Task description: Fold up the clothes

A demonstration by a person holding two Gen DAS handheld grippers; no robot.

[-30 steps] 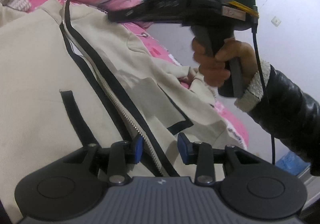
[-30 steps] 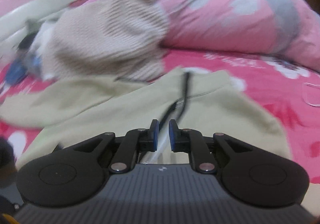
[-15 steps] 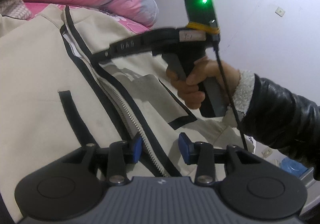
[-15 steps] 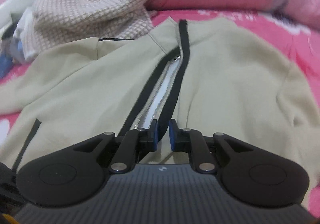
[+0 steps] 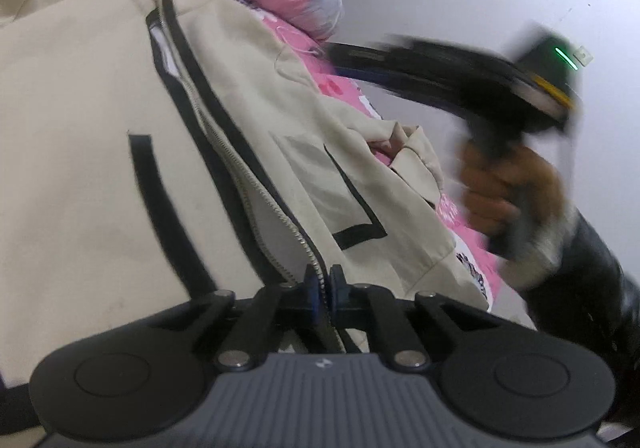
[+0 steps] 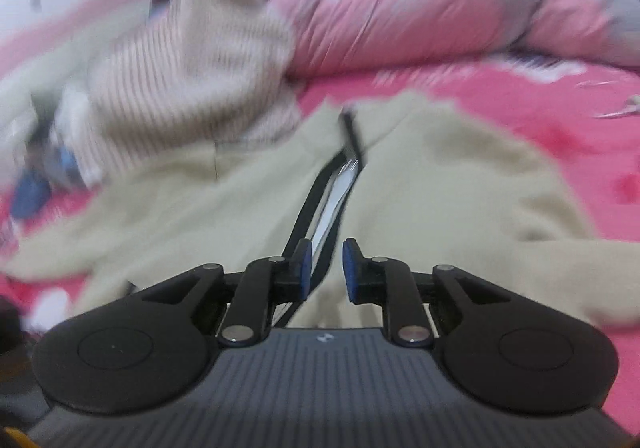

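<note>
Pink bedspread point(image 6: 500, 96); knit sweater point(image 6: 192, 88) right-view only.

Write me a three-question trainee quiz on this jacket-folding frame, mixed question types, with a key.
1. True or false: the left gripper has its fingers shut on the zipper edge of the beige jacket.
2. Multiple choice: the right gripper is
A. shut on a sleeve
B. open, its fingers having just been opening, apart from the cloth
C. holding the knitted sweater
3. Fill in: the jacket lies on a ___ bedsheet, with a pink and grey quilt behind it.

Key: 1 true; 2 B; 3 pink.
</note>
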